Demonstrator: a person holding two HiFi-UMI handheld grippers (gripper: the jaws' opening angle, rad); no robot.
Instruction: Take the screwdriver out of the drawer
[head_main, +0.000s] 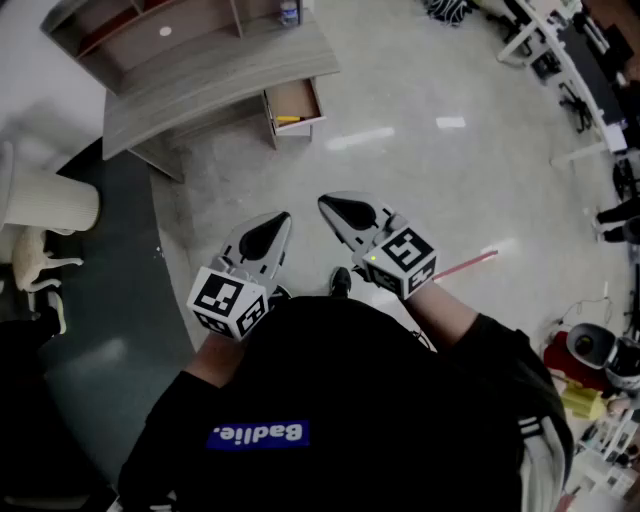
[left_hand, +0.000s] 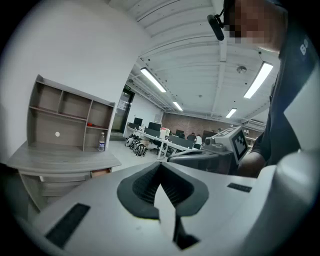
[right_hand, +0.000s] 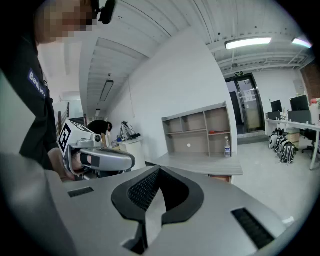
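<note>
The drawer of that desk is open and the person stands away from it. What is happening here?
A person holds the left gripper and the right gripper in front of the body, both shut and empty. The desk stands some way ahead, its drawer pulled open with what is probably the screwdriver, yellow, inside. Nothing is picked up yet.

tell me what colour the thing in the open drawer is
Yellow item; head view shows it best.

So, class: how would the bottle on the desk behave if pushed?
The bottle stands upright, tall and narrow, so it would probably tip. It looks like clear plastic, so likely light. Once down, it may roll along the desk.
</note>
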